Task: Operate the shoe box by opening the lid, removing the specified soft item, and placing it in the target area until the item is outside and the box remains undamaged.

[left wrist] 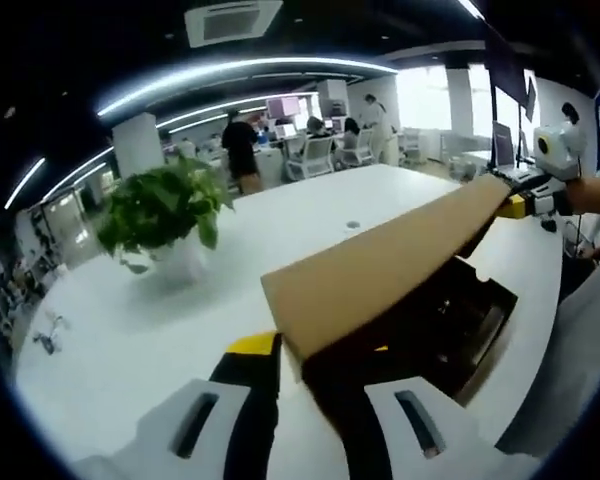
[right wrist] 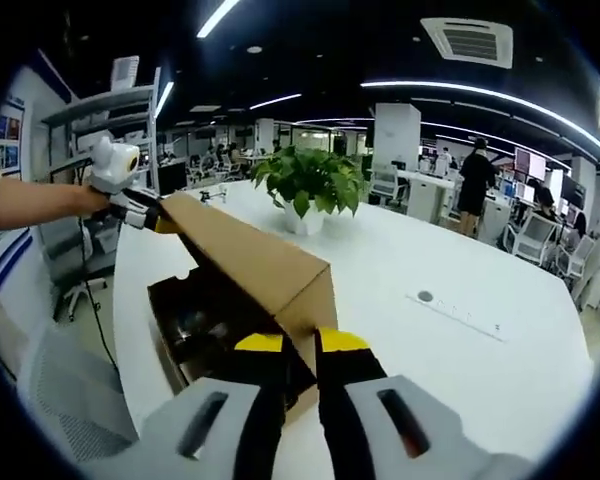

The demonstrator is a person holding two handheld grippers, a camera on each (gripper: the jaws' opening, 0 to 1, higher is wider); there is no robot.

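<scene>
you've got the lid (left wrist: 380,265) up off the shoe box (left wrist: 450,325), one gripper on each end of it, so its long axis runs straight from your left gripper (left wrist: 305,350) to your right gripper (right wrist: 300,345). in the left gripper view the lid stretches away toward the upper right, where the other gripper pinches the far end; in the right gripper view it runs off to the upper left, same story mirrored. both grippers are closed down narrow on the cardboard edge, yellow tips hugging the lid wall, nothing else in them.

the box sits open on the white bench (right wrist: 460,300), right under the lid and a touch to the inside of both hands. inside it's dark (something black lies in there, likely the soft item, but i can't make out its shape). a potted plant (right wrist: 310,185) stands further along the bench, well apart from the box.

what matters next, i'd say: the lid hangs over the opening, between you and the contents. swing it sideways along with both hands level, or one corner will twist and crease. neither hand is nearer the item yet; whichever lets go first reaches in.
</scene>
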